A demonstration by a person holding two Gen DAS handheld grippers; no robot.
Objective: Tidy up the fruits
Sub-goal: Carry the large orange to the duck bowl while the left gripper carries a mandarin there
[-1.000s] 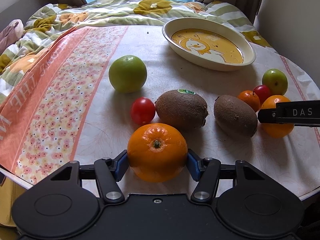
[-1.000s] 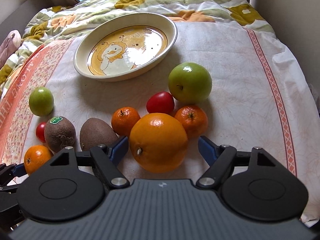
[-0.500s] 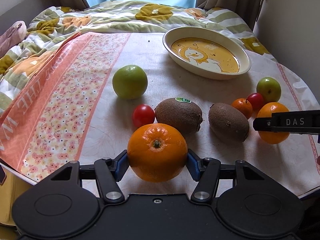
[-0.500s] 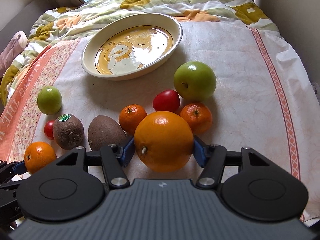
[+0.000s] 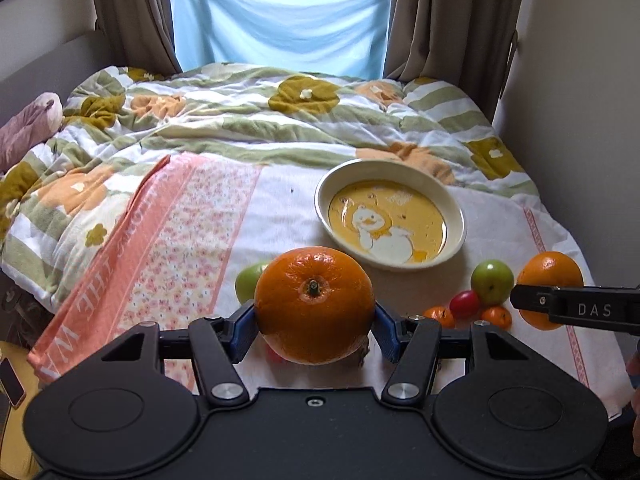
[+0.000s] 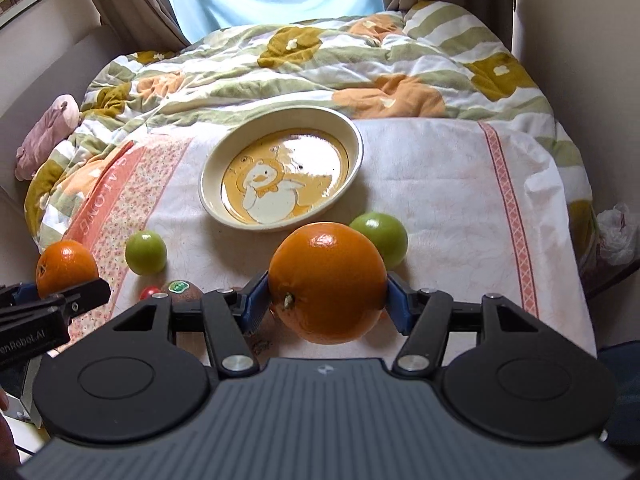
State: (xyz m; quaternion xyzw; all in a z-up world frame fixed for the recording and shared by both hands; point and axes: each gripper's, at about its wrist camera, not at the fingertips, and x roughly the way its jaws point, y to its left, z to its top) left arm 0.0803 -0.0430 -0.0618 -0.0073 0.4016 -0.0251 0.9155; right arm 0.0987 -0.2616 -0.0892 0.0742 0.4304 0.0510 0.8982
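My left gripper (image 5: 315,330) is shut on a large orange (image 5: 315,304) and holds it above the cloth. My right gripper (image 6: 326,298) is shut on a second large orange (image 6: 327,282), also lifted; that orange shows at the right of the left wrist view (image 5: 549,276). A cream oval dish with a duck picture (image 5: 456,216) (image 6: 352,136) lies empty beyond both. On the cloth remain two green apples (image 6: 146,252) (image 6: 382,234), a stickered kiwi (image 6: 182,290), red tomatoes (image 5: 464,303) (image 6: 149,291) and two small mandarins (image 5: 440,316) (image 5: 496,317).
The fruit lies on a white cloth with a pink floral border (image 5: 160,264) spread over a small table. A quilted bed (image 5: 240,120) lies behind, with walls to the right (image 5: 580,60) and a curtained window (image 5: 280,20) at the back. A phone (image 5: 10,384) lies low left.
My right gripper closed on its orange. Both grippers then rose and pulled back with their oranges, so the dish and remaining fruit now look smaller and lower.
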